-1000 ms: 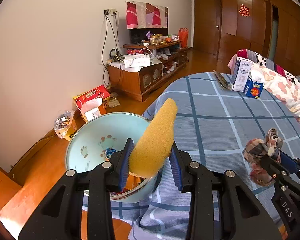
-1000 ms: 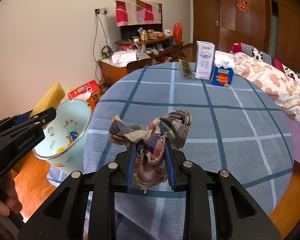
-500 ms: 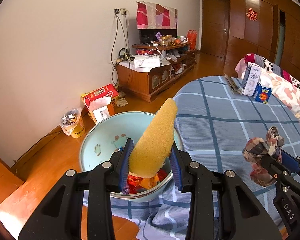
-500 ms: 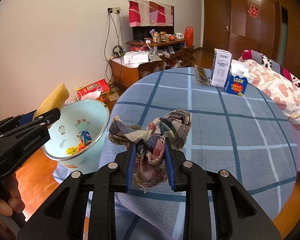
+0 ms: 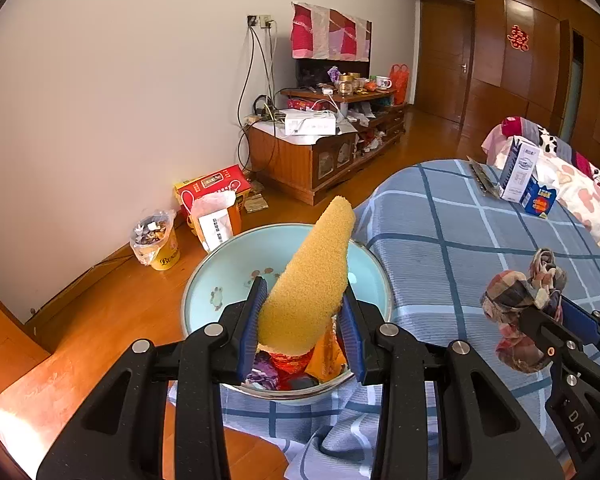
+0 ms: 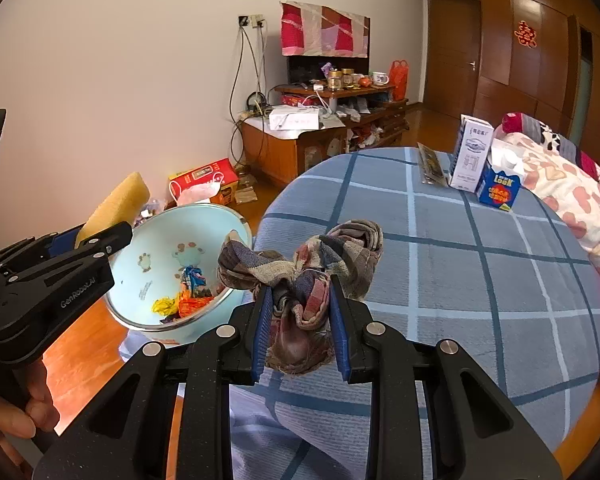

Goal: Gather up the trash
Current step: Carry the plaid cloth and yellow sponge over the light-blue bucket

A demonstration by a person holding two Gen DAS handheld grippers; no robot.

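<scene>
Left gripper [image 5: 302, 330] pinches yellow sponge [image 5: 310, 284] above enamel basin [image 5: 220, 276]; right gripper [image 6: 298, 330] pinches plaid rag [image 6: 300, 266] over table; centre each over basin before letting go

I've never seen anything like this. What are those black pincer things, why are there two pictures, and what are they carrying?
There is no robot here: a person holds a black two-finger gripper in each hand, and each gripper carries a wide-angle camera looking forward along its fingers. So each picture is one gripper's own view.

In the left view, the left gripper pinches a yellow wedge-shaped sponge above a pale blue enamel basin that already holds bright wrappers. In the right view, the right gripper pinches a crumpled plaid rag over a round table with a blue checked cloth.

At the table's far side stand a tall white carton and a small blue box. Each gripper also shows at the edge of the other's picture.
</scene>
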